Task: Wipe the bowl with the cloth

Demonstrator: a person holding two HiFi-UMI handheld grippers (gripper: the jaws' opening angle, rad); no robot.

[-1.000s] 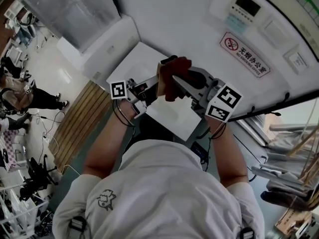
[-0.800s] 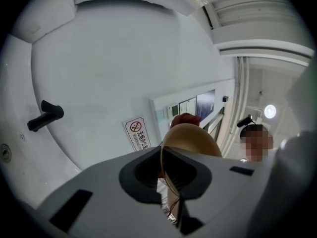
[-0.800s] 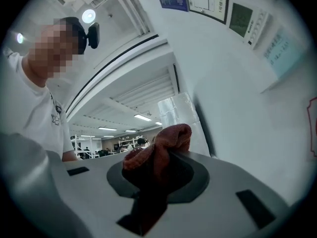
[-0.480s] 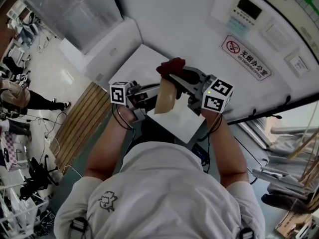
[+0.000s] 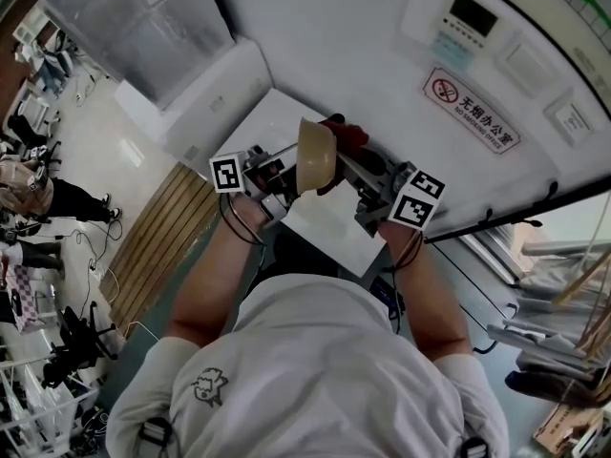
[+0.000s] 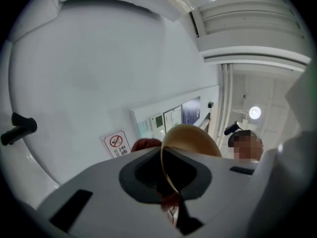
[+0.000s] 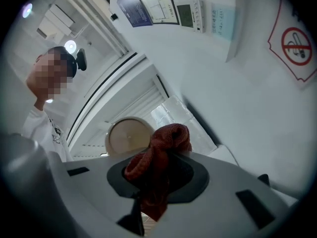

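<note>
A tan bowl (image 5: 316, 155) is held up on edge above the white table (image 5: 329, 219); my left gripper (image 5: 286, 172) is shut on its rim. In the left gripper view the bowl (image 6: 190, 143) rises from between the jaws, its thin rim pinched there. A dark red cloth (image 5: 346, 132) shows just behind the bowl, with my right gripper (image 5: 355, 165) shut on it. In the right gripper view the cloth (image 7: 158, 160) bunches up out of the jaws, and the bowl's underside (image 7: 130, 136) faces me just beyond it.
A white wall with a no-smoking sign (image 5: 470, 106) and control panels (image 5: 473, 12) stands behind the table. A white cabinet (image 5: 205, 93) sits to the left. Wooden slats (image 5: 153, 237) lie on the floor at the left. People stand far off at the left edge.
The bowl has been lifted and turned, its tan side now facing the head camera. The right gripper with the cloth has shifted down and right, behind the bowl.
</note>
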